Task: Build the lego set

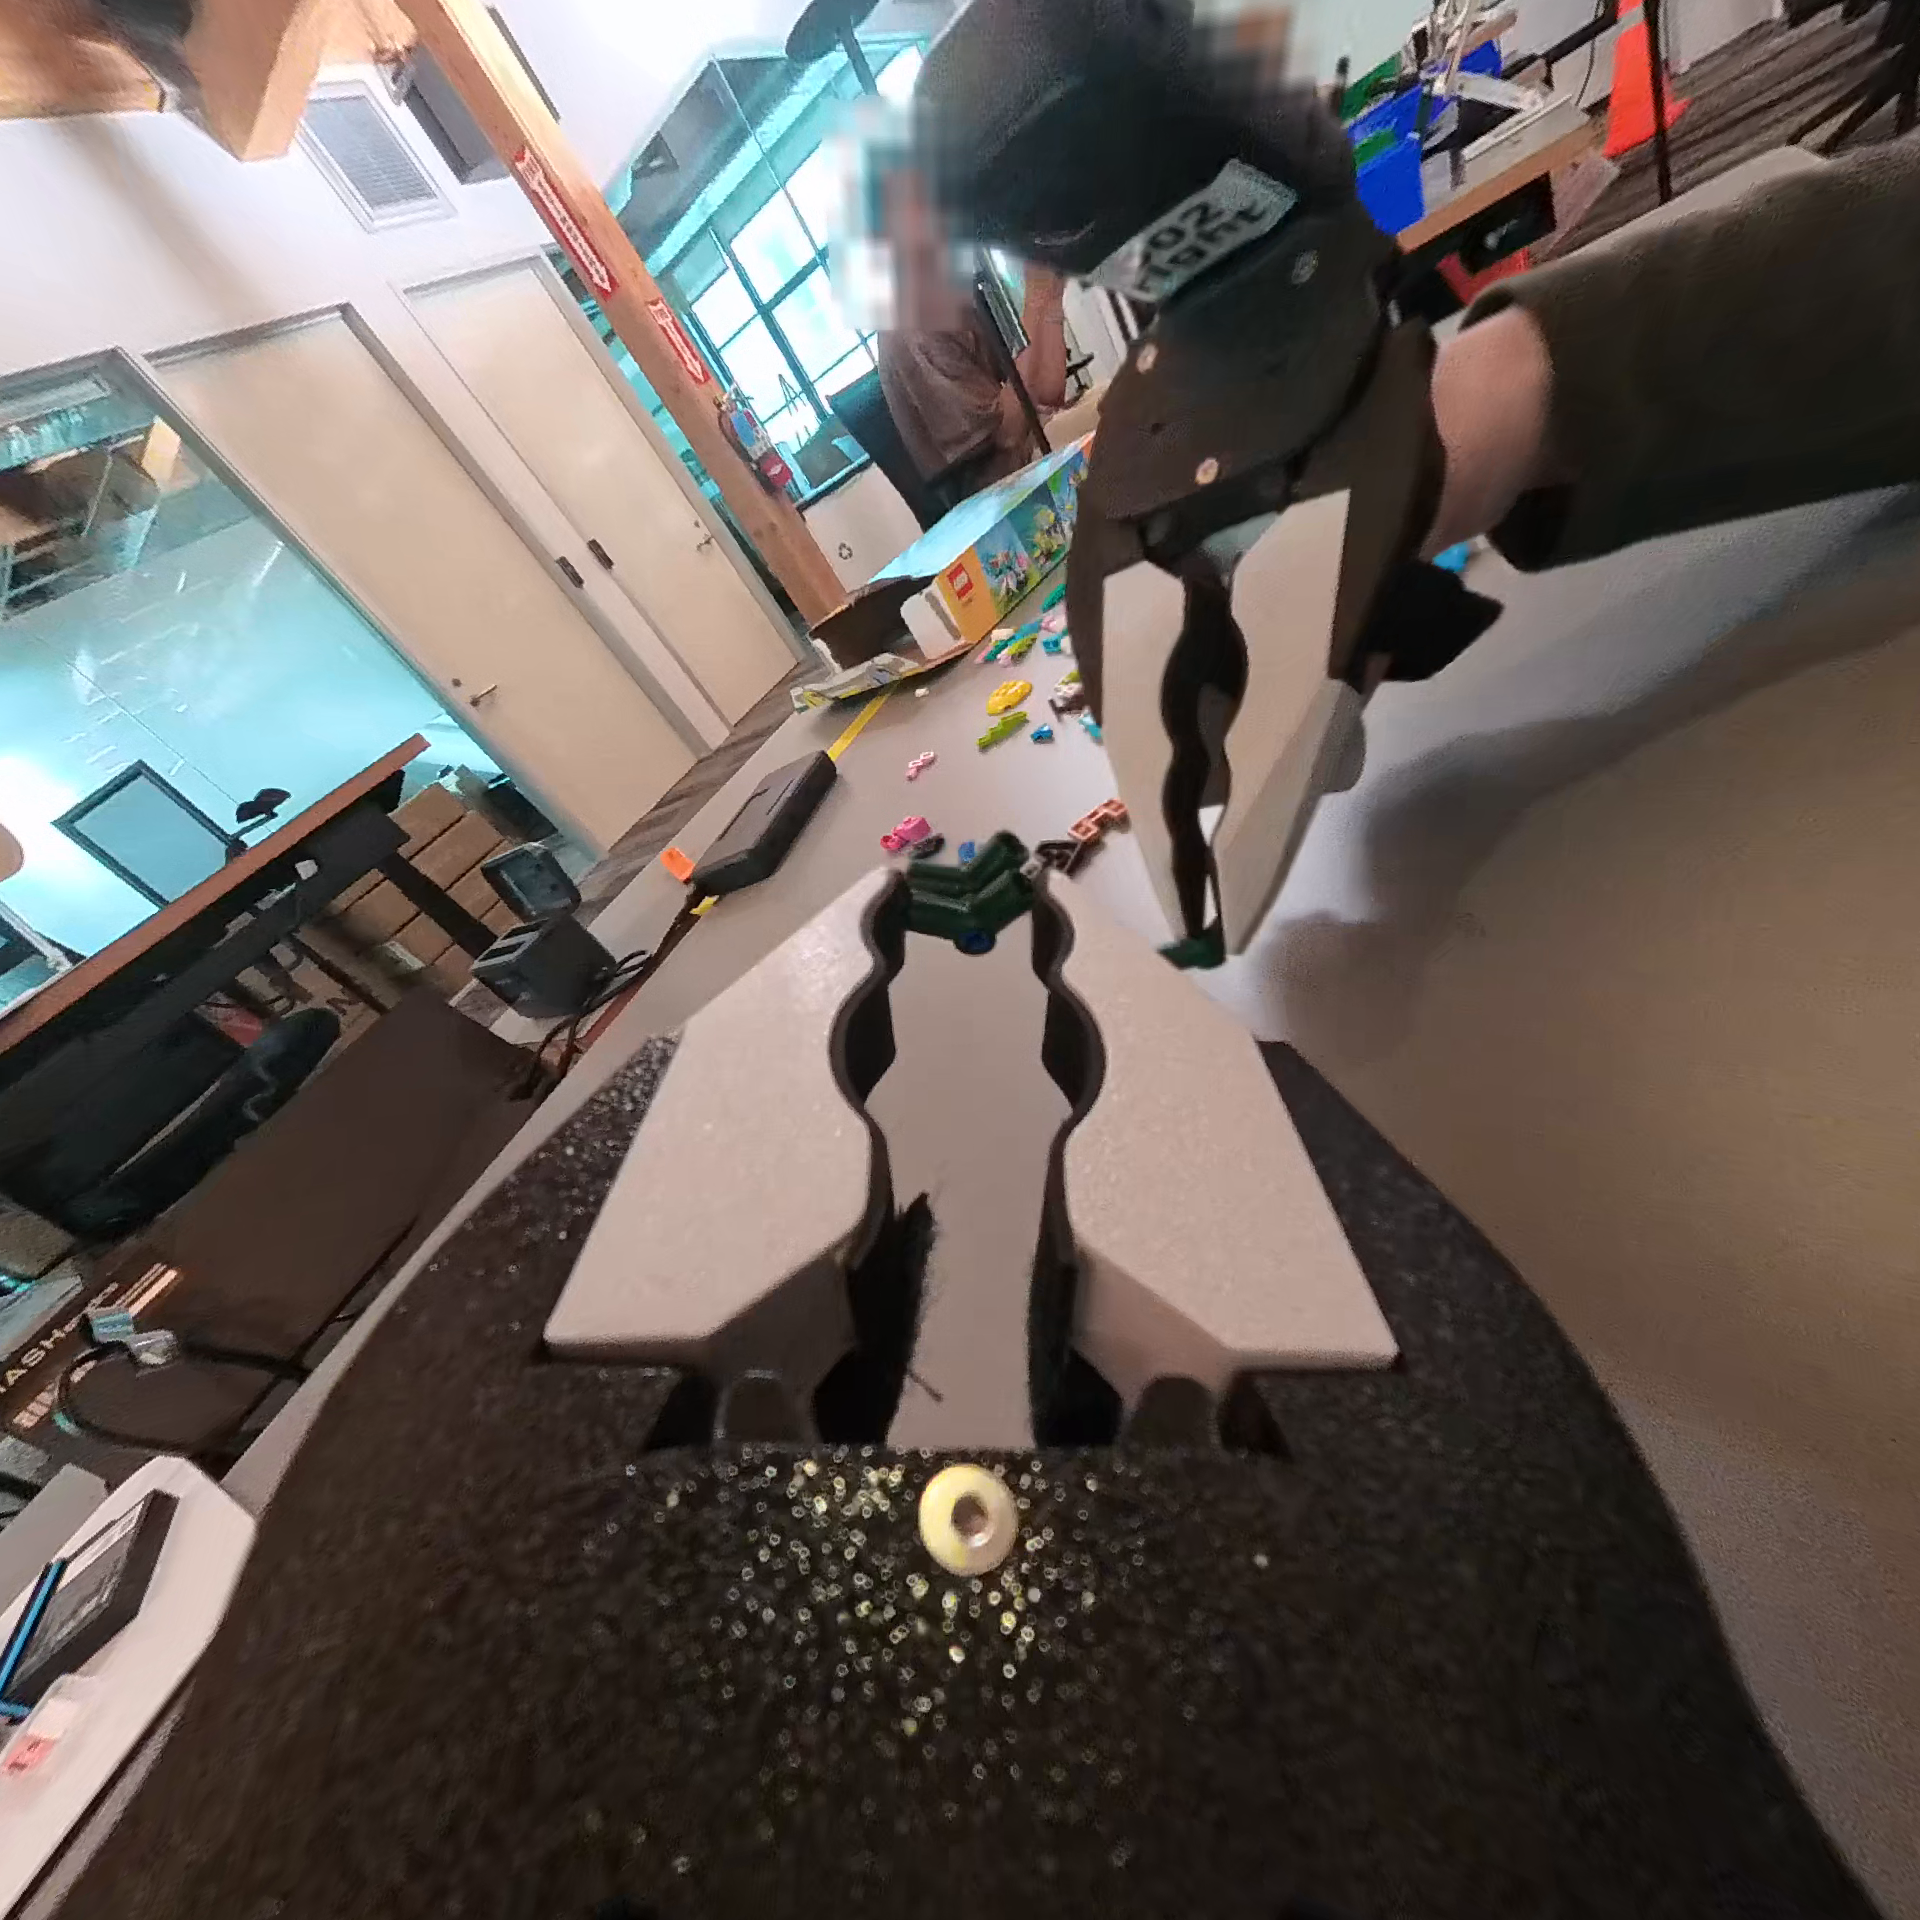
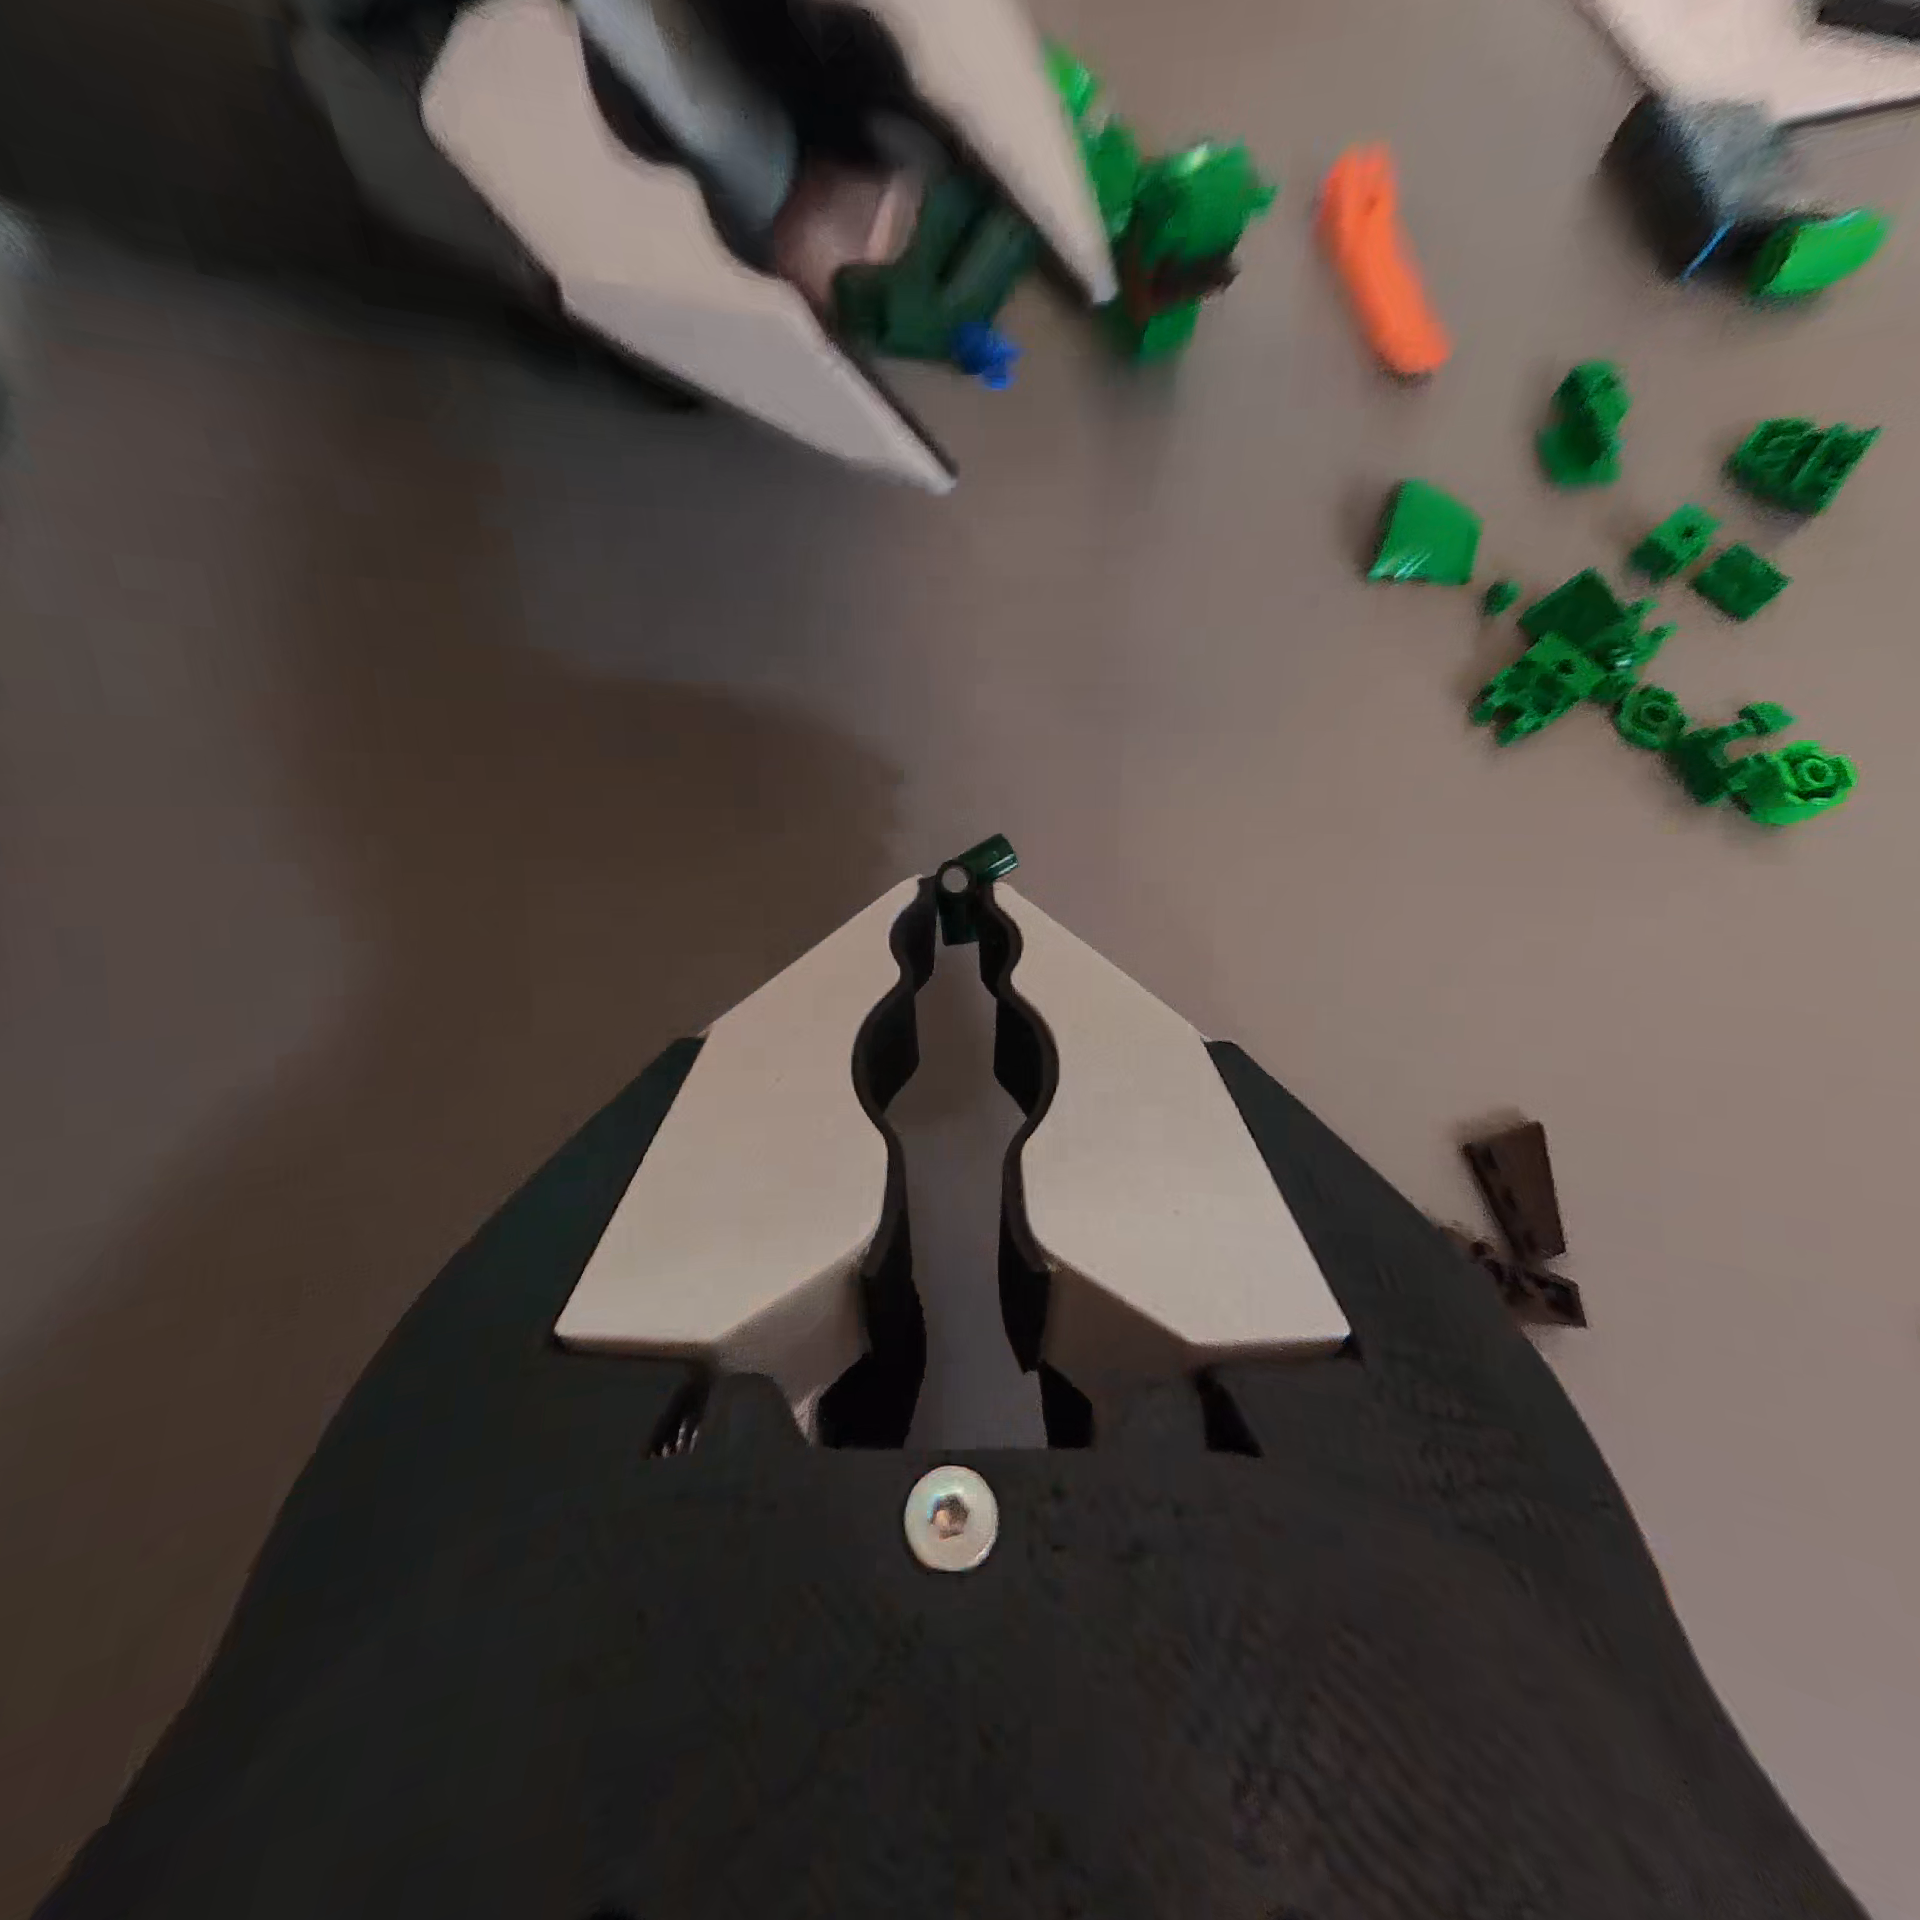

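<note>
My left gripper [image 1: 966, 899] is shut on a dark green lego assembly [image 1: 961, 894] with a blue pin below it, held above the grey table [image 1: 1558, 1039]. It also shows in the right wrist view [image 2: 997, 353], with the assembly [image 2: 925, 291] between its fingers. My right gripper [image 2: 961, 888] is shut on a small dark green tube-shaped piece [image 2: 977, 878]. In the left wrist view it [image 1: 1195, 940] hangs point-down just right of my left gripper's tips, the green piece [image 1: 1193, 951] at its tip.
Several loose bright green pieces [image 2: 1621, 644], an orange curved piece [image 2: 1377, 275] and brown pieces [image 2: 1517, 1216] lie to the right. Coloured pieces [image 1: 1008, 717], the lego box [image 1: 997, 551] and a black case [image 1: 764, 826] lie farther along the table. A seated person is behind. There is about 8 cm between the tips of the two grippers.
</note>
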### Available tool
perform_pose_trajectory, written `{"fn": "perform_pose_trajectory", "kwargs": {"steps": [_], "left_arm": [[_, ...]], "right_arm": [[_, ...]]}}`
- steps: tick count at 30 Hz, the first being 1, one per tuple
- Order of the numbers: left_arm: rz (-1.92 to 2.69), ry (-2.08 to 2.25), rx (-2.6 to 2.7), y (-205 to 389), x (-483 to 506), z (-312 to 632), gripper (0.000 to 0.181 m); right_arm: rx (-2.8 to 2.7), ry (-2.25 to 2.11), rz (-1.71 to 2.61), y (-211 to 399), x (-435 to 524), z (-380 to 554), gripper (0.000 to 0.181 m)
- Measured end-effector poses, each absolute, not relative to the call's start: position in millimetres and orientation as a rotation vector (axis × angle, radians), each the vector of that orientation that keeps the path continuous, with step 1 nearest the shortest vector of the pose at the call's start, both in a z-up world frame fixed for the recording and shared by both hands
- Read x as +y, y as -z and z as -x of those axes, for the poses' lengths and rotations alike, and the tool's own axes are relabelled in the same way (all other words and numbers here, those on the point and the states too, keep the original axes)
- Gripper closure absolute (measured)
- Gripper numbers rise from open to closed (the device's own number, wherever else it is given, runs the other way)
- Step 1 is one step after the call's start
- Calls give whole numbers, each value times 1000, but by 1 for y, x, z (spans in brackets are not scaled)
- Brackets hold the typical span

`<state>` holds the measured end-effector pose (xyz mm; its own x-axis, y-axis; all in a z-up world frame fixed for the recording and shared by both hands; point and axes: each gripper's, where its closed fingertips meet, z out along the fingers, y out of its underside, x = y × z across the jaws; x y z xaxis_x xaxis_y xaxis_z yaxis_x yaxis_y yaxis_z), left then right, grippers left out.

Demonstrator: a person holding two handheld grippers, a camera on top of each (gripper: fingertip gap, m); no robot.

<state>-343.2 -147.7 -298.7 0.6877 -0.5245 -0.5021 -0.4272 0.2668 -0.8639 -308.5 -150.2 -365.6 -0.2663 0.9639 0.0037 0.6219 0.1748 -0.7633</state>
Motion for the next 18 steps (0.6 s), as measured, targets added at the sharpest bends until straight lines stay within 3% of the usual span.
{"fn": "perform_pose_trajectory", "kwargs": {"steps": [7,18], "left_arm": [[1370,94,903,303,-149,340,159],[1388,130,937,309,-150,334,159]], "right_arm": [[-2025,-931,1530,377,-155,301,155],[-2054,-960,1536,387,-146,291,164]]}}
